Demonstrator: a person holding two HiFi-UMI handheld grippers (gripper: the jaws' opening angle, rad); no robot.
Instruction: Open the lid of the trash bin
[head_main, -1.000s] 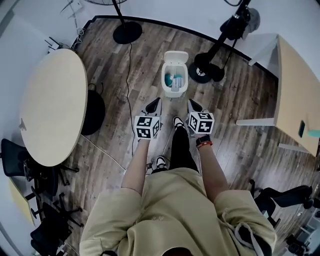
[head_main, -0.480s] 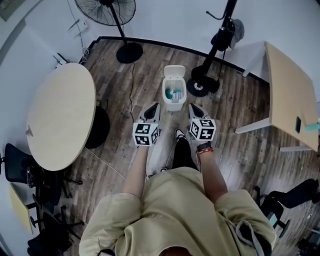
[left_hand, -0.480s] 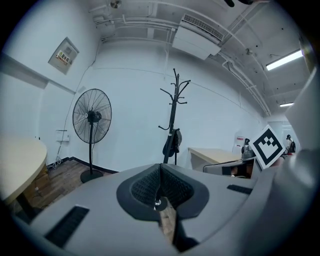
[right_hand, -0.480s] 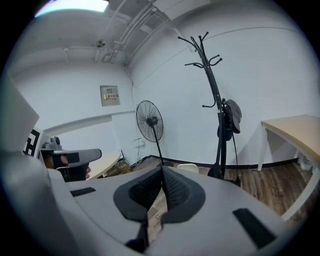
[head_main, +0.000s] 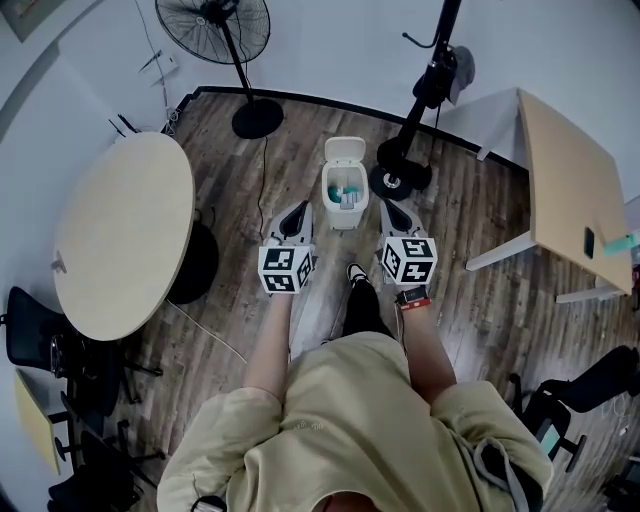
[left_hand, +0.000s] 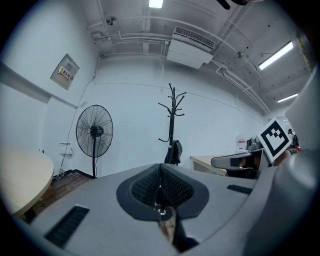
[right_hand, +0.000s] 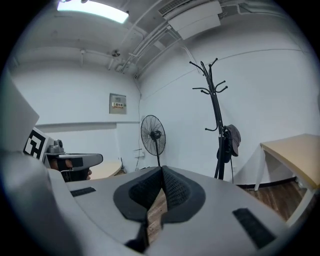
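Note:
In the head view a small white trash bin (head_main: 345, 190) stands on the wood floor with its lid (head_main: 345, 151) tipped up at the back. Teal and pale items lie inside it. My left gripper (head_main: 296, 215) hangs just left of the bin and my right gripper (head_main: 392, 212) just right of it, both apart from it. Each is shut with nothing held. The left gripper view shows its jaws (left_hand: 160, 170) meeting and the right gripper view shows the same (right_hand: 162, 172). Both of these views look up at the wall, so the bin is hidden there.
A round beige table (head_main: 120, 230) fills the left, with black chairs (head_main: 40, 340) below it. A standing fan (head_main: 215, 25) and a coat stand (head_main: 430, 90) flank the bin at the back wall. A desk (head_main: 570, 190) stands at the right. A cable (head_main: 262, 200) runs along the floor.
The head view has risen and pulled back, so the bin looks smaller and the fan has come into sight. Both grippers stay shut beside the bin. The lid stays up.

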